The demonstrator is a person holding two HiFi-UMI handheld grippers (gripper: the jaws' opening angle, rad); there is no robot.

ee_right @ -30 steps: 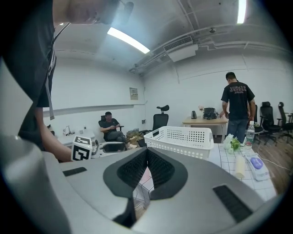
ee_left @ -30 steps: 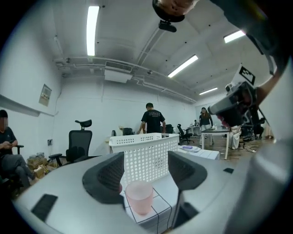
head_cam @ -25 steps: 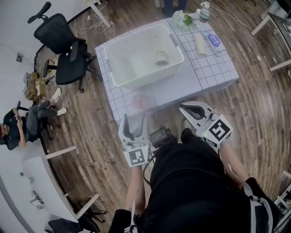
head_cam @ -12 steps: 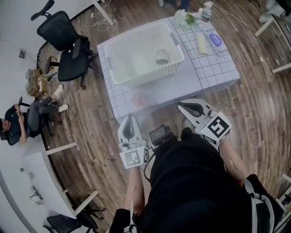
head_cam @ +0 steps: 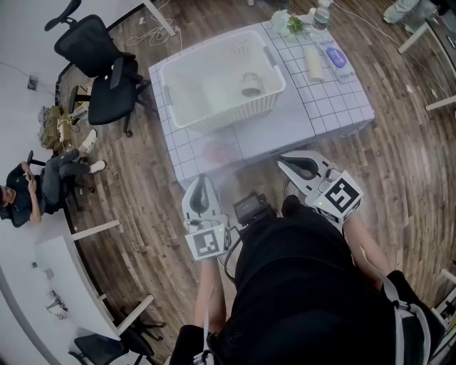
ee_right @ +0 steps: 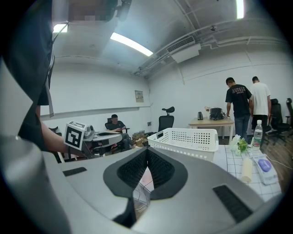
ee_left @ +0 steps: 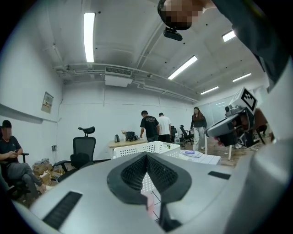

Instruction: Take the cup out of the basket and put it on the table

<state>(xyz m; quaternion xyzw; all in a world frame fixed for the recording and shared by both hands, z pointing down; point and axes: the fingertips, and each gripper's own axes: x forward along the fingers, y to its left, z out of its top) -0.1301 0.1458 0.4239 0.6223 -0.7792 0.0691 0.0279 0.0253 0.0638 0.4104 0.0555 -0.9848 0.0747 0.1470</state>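
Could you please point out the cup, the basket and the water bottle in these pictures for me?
Cup (head_cam: 251, 85), head view, on its body, inside the basket.
Basket (head_cam: 226, 114), head view, on its near wall.
Bottle (head_cam: 320, 20), head view, on its body, at the table's far edge.

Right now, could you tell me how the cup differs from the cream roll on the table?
The cup sits inside the white basket; the cream roll lies on the table, right of the basket in the head view. The cup is short and squat; the cream roll is longer and slimmer. Both are pale and roughly cylindrical.
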